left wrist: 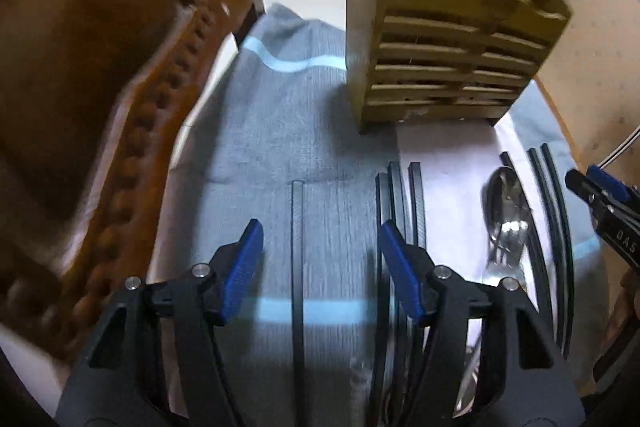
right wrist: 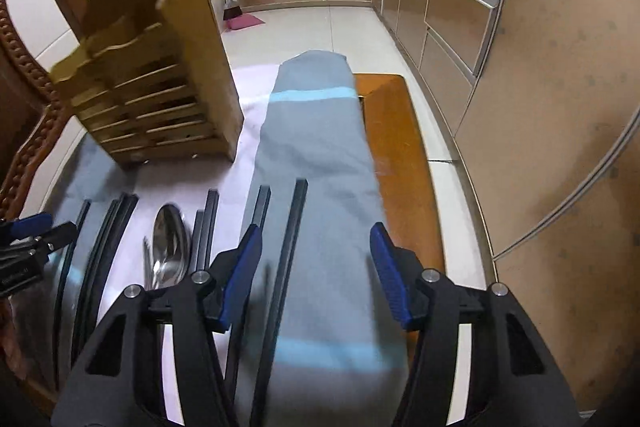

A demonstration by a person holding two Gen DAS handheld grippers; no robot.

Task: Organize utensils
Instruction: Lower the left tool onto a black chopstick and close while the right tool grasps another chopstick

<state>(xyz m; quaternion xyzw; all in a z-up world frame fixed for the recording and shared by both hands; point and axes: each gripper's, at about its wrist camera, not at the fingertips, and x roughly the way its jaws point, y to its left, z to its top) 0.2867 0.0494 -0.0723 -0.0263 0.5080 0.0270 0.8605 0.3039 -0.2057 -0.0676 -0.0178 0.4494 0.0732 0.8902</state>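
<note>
Left tongs (left wrist: 320, 267) and right tongs (right wrist: 316, 267) both stand apart, empty. Black chopsticks (left wrist: 297, 247) lie on the grey cloth (left wrist: 280, 115) between and beside them, long axes running ahead toward the wooden holder (left wrist: 440, 67); spoon (right wrist: 170, 247) lies between both tongs.

A home kitchen: beige cabinets (right wrist: 452, 39) line a tiled floor (right wrist: 320, 31), a broom (right wrist: 229, 3) propped in the corner.

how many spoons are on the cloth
1 clearly: a metal spoon lies on the pale cloth between the black chopsticks, bowl toward the wooden holder. More cutlery seems to lie under it, possibly hidden spoons.
</note>
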